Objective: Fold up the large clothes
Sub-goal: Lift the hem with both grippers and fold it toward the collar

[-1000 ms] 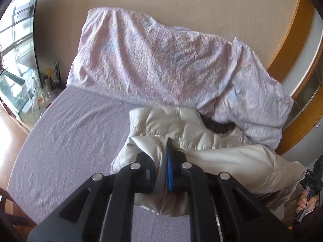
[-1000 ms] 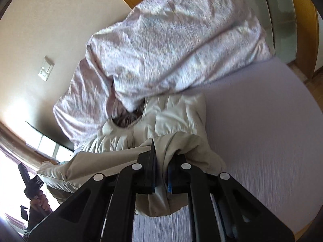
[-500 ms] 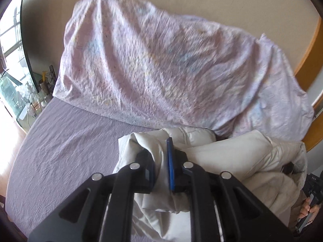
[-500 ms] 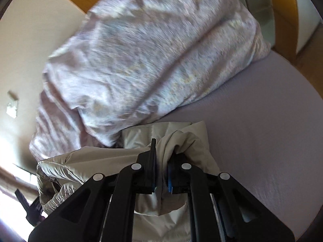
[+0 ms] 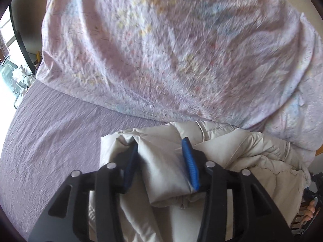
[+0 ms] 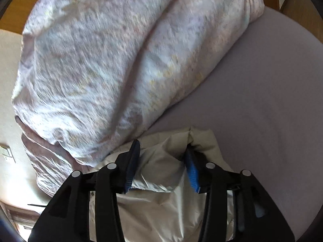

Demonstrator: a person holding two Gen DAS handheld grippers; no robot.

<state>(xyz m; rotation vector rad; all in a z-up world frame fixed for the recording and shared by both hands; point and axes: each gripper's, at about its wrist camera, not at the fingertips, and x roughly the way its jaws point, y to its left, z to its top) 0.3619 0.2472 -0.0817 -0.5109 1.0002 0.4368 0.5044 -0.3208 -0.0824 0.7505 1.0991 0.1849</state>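
Bed covered by a lilac fitted sheet (image 5: 52, 133), its surface finely wrinkled in the left wrist view and smooth in the right wrist view (image 6: 262, 104). A bulky pale floral duvet (image 5: 171, 50), crumpled and slightly blurred, lies heaped across the far part of the sheet against the wall; the same duvet (image 6: 101, 64) fills the upper left of the right wrist view. A cream padded jacket (image 5: 252, 151) rests bunched on the sheet just in front of the duvet, touching its lower edge (image 6: 161, 211)
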